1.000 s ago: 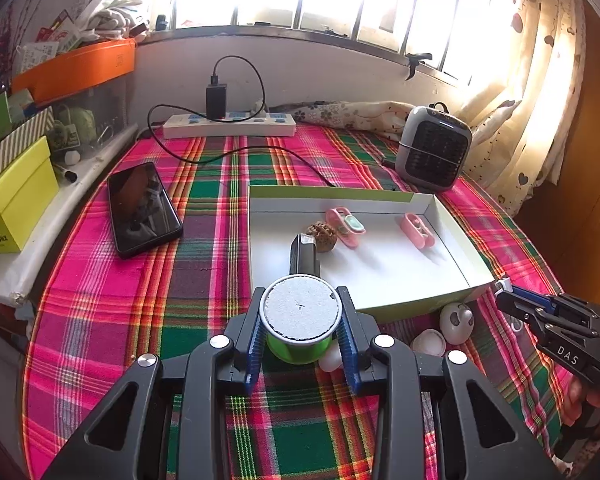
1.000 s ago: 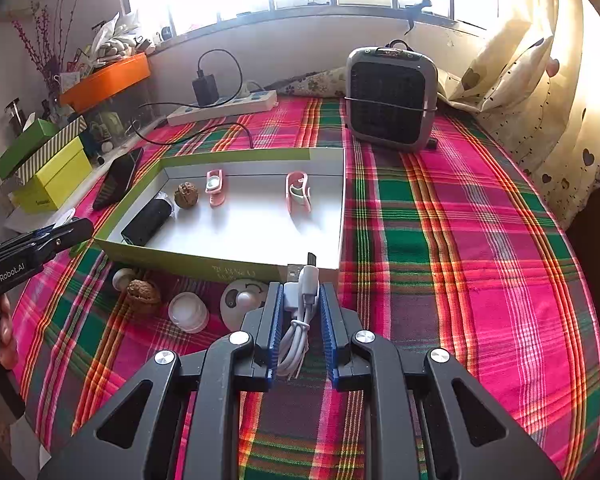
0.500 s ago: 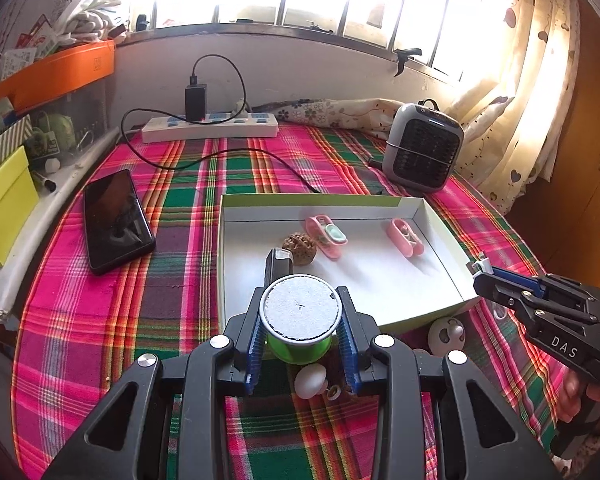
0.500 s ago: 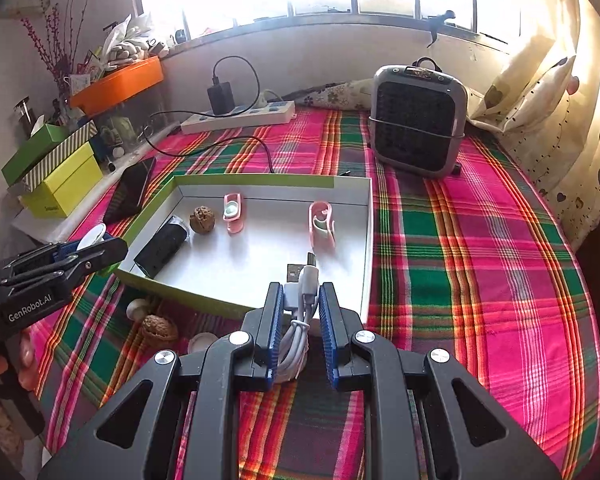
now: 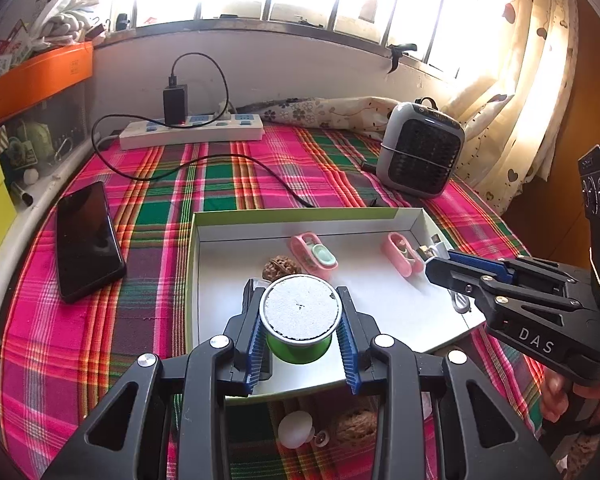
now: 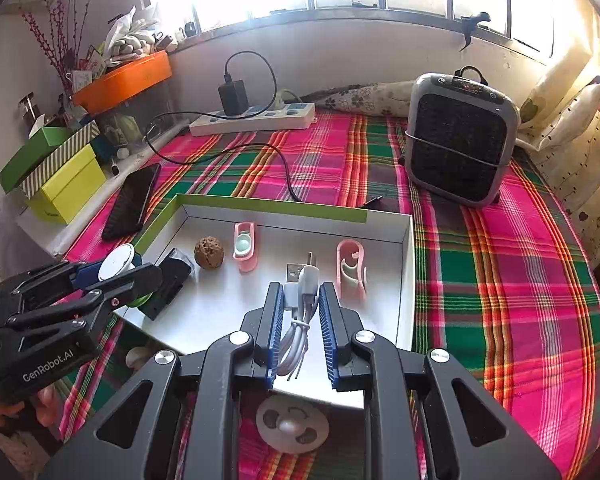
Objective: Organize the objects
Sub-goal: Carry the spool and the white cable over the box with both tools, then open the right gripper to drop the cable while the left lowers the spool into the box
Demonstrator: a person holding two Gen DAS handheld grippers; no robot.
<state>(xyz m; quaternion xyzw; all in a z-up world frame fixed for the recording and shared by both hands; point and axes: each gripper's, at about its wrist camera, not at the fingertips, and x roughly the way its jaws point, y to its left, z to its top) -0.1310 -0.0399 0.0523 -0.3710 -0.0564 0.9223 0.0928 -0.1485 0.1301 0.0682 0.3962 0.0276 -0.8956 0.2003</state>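
While both grippers are held over the plaid-covered surface [image 5: 228, 184], each now sits above the shallow white tray [image 6: 407, 280] rather than short of its near edge, as they were a second ago. The left gripper [image 5: 302, 334] is clamped on a small green tin [image 5: 300, 320] with a pale, speckled round lid, and holds it above the tray's near left part. A dark case [image 6: 168, 280] lies in the tray just beneath it. The right gripper [image 6: 298, 330] is squeezed tight on a bundled white USB cable [image 6: 300, 304], whose plug end pokes out ahead of the fingers, over the tray floor beside a pink clip [image 6: 351, 268]. Earlier that cable hung over the cloth in front of the tray.

Inside the tray also lie a walnut [image 6: 209, 253] and a second pink clip with a mint insert [image 6: 245, 246]; they sit where they did before. Outside the near rim, on the cloth, rest a second walnut [image 5: 356, 426], a small white ball [image 5: 295, 429] and a round white disc with dark patches [image 6: 292, 424]. A black phone [image 5: 86, 240] lies left of the tray, a power strip [image 5: 192, 134] and a small grey heater [image 5: 418, 150] stand at the back.
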